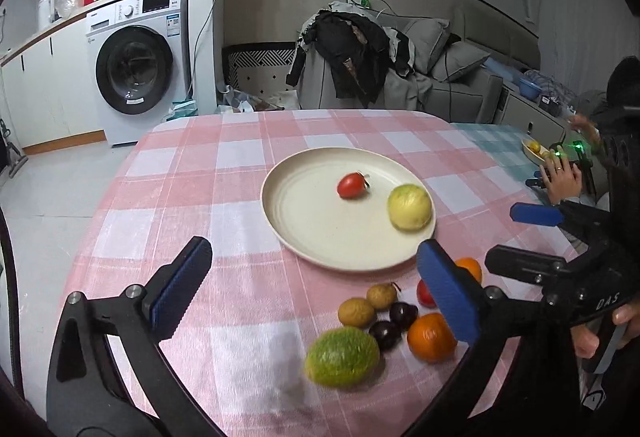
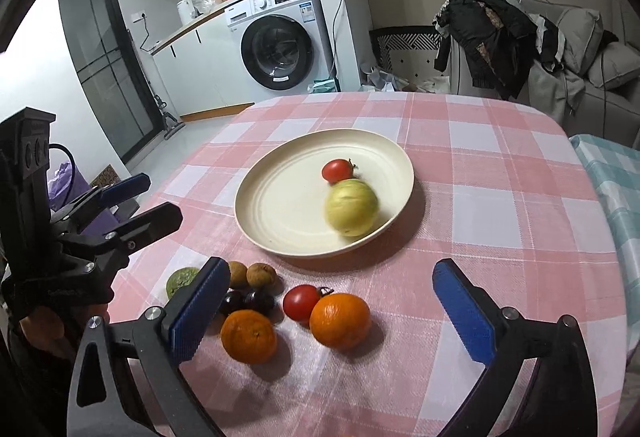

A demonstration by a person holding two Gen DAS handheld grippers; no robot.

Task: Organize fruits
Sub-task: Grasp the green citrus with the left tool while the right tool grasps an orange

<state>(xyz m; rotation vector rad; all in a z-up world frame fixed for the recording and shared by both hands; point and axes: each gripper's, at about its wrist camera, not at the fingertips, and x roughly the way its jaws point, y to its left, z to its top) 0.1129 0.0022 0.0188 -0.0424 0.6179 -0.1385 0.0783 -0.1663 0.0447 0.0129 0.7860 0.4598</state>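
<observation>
While both claws gape wide and empty, plate [image 2: 280, 237] ahead of right gripper [image 2: 328, 313] holds tomato [image 2: 337, 170] and a blurred, possibly guava, fruit [image 2: 351, 206]. Oranges [image 2: 340, 321] lie between its pads. Left gripper [image 1: 316, 293] flanks a green fruit [image 1: 342, 357].

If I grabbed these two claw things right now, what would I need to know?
Left claw: open, holding nothing. Right claw: open, holding nothing.
On the plate: one tomato and a pale yellow-green fruit.
Left on the tablecloth, near side of the plate: two oranges, a second tomato, two dark plums, two small brown fruits, one green fruit.
Likely next: move those onto the plate.
</observation>
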